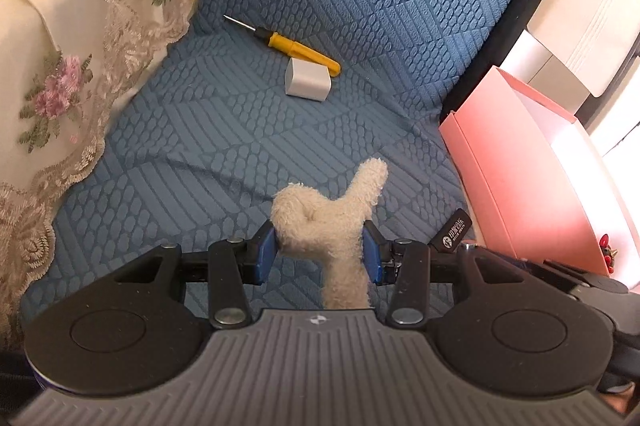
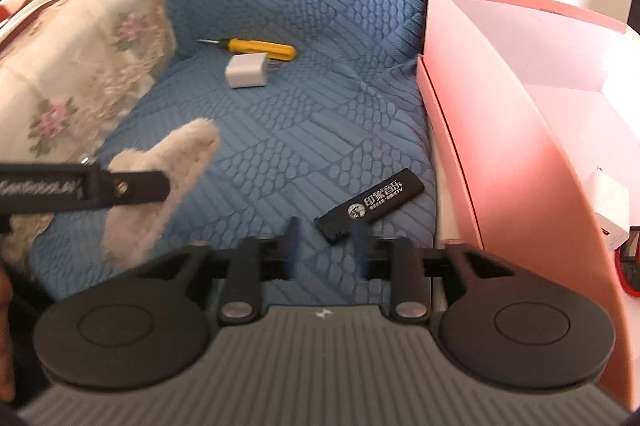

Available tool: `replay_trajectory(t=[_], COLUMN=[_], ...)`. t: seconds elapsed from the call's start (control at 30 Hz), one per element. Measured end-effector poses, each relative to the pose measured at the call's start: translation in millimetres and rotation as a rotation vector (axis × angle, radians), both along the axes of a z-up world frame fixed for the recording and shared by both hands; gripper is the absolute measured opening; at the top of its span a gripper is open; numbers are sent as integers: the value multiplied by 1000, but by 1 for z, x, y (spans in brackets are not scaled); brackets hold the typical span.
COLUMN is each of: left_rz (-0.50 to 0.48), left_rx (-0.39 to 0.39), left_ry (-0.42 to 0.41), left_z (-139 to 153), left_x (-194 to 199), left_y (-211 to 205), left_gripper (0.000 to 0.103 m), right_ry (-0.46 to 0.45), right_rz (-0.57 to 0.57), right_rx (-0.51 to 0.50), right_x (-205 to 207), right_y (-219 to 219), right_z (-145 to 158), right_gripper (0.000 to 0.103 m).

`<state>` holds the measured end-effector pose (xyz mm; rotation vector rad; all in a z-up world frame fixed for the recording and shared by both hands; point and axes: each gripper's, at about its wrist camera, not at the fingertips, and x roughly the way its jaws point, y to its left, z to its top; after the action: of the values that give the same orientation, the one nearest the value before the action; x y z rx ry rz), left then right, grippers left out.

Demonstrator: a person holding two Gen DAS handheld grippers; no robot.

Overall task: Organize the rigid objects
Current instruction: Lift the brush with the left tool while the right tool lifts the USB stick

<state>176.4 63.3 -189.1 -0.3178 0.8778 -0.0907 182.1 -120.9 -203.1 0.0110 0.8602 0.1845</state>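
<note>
- A cream plush toy [image 1: 328, 222] is clamped between the blue pads of the left gripper [image 1: 320, 254]; its jaws are part-way closed and pressed against the toy's sides, with the toy's fuzzy end sticking out forward past them.
- The right gripper [image 2: 326, 246] is seen with its jaws parted and nothing gripped between them; no earlier view is given.
- A black USB stick [image 2: 370, 203] is found lying on the blue quilted cushion [image 2: 280, 129], just ahead of the right jaws and slightly towards the right-hand one, its near end close to the tips; contact cannot be told because of blur.
- A yellow screwdriver [image 1: 294, 45] and a white charger plug [image 1: 308, 79] are seen further back on the cushion, touching each other.
- A pink box [image 2: 500, 129] stands open beside the cushion, to the right.
</note>
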Motion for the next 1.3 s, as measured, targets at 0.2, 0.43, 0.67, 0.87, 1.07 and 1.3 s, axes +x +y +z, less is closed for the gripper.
replay_trajectory(t=[0.2,0.43,0.67,0.87,1.07,1.3], left_rz=[-3,-12,-5,0,-7,-4], left_rx=[-3,-7,-12,-17,-18,-25], left_ry=[-1,1,5,9,22,26], left_z=[0,-2,-3,-4,-8,-8], left_x=[2,4,5,6,8,9], left_y=[1,0,2,2,0,0], left_gripper=[50,50,50,50,50,50], right_ry=[-6,39,27,24,46,94], right_rz=[-84,-121,-44,-1,50,17], right_rx=[-25,-12,-32,-10,-18,7], right_x=[19,30,20,8,2,10], right_y=[4,3,12,12,20,14], right_z=[-11,-23,-15,-7,-4,-11], right_gripper=[44,37,29,28,28,29])
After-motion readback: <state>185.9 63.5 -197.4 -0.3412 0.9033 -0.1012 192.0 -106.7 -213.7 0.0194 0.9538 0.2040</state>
